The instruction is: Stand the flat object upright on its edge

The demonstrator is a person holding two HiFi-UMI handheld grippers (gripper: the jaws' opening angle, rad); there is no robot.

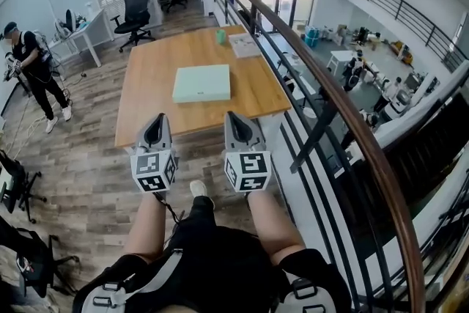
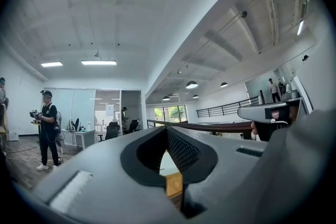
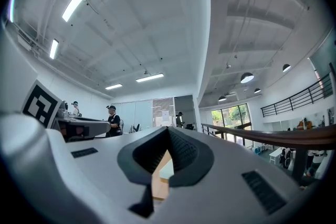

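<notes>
Box (image 1: pixel 201 83) first: pale green and flat, it lies on its broad face near the middle of the wooden tabletop (image 1: pixel 146 91), with bare wood all round it. Far beyond it, toward the back edge, stand a small green cup (image 1: pixel 220 36) and a booklet (image 1: pixel 245 45), both well apart from the box. A dark railing (image 1: pixel 322 88) runs just beside the tabletop's right side.

Your left tool (image 1: pixel 156 130) and right tool (image 1: pixel 238 127) hang side by side over the near edge, pointing roughly level at the box and well short of it. Each tool's own view shows its jaws closed tip to tip with nothing between them: left tool (image 2: pixel 167 131), right tool (image 3: pixel 168 131). Through the gap behind the tips you see only a sliver of wood and something pale, probably the box.

By my reading you are in the approach; no lifting has begun and the box is untouched. Next you would need to bring both tools over the tabletop, spread at least one pair of jaws, and work a tip under or against one long edge. Use the other tool as a stop on the opposite side so the box tips up and does not slide away.
</notes>
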